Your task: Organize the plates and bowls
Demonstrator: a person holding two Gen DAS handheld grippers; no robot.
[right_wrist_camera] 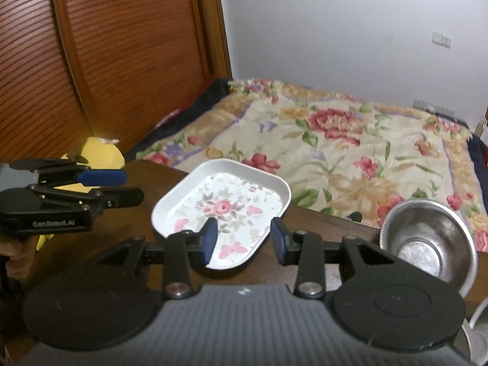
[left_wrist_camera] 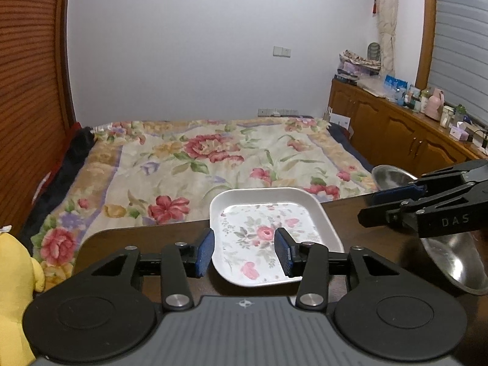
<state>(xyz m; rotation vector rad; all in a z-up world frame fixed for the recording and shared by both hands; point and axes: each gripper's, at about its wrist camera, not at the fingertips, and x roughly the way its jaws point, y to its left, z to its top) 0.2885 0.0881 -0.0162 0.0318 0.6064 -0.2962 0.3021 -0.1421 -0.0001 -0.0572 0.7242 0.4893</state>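
Left gripper [left_wrist_camera: 244, 251]: You hold it low over the near edge of the desk [left_wrist_camera: 137, 238], jaws spread wide and empty, its blue pads [left_wrist_camera: 206, 251] flanking the near end of the plate, likely lined up to take that rim.

Right gripper [right_wrist_camera: 242, 239]: Yours is also parted and holding nothing, hovering above the plate's near corner; from the left wrist view it reaches in from the right, above the bowls.

Floral plate [left_wrist_camera: 268, 238]: The white, rounded-rectangle dish lies flat, reaching the desk's far edge and overhanging slightly, with nothing stacked on it. That makes it a natural base for the stack.

Near steel bowl [left_wrist_camera: 454, 262]: It sits at the desk's right side, just beside the plate, upright and empty in the right wrist view [right_wrist_camera: 427, 241].

Far steel bowl [left_wrist_camera: 392, 177]: A second metal rim shows at the far right edge, partly hidden behind your right gripper.

Yellow plush toy [left_wrist_camera: 15, 289]: It rests off the desk's left edge, clear of the work.

Beyond: A bed with a floral blanket [left_wrist_camera: 213, 158] lies past the far edge.
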